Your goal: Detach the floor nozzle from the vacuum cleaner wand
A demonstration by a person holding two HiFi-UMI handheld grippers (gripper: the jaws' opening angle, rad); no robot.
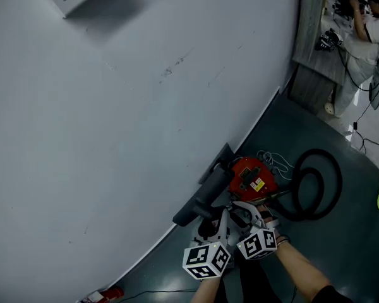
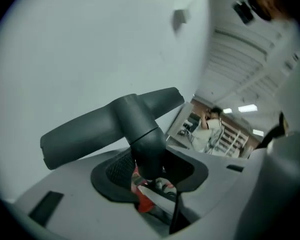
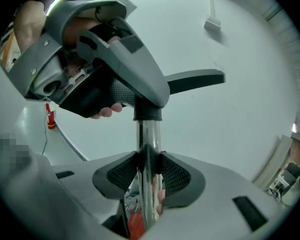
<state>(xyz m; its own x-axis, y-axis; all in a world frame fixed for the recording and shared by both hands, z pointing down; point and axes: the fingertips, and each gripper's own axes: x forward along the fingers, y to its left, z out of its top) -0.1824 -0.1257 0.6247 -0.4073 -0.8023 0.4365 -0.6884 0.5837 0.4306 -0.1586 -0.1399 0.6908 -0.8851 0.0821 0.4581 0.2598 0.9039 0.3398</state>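
The dark grey floor nozzle [image 1: 201, 199] is held up off the floor in front of the red vacuum body [image 1: 252, 177]. In the left gripper view its T-shaped head [image 2: 105, 129] stands above the jaws. My left gripper [image 2: 149, 169] is shut on the nozzle's round neck, pads pressing both sides. The chrome wand [image 3: 149, 149] runs up into the nozzle's socket, and my right gripper [image 3: 149, 176] is shut on it just below. The left gripper [image 3: 142, 96] shows there too, above the right one. In the head view both grippers [image 1: 215, 225] [image 1: 243, 212] sit side by side at the nozzle.
A white wall [image 1: 114, 106] fills the left. The black hose [image 1: 316, 188] loops on the dark floor right of the vacuum, with a pale cord [image 1: 275, 163] beside it. A grey desk [image 1: 316, 36] and a person [image 1: 366, 36] are at the far right. A small red object [image 1: 107, 293] lies by the skirting.
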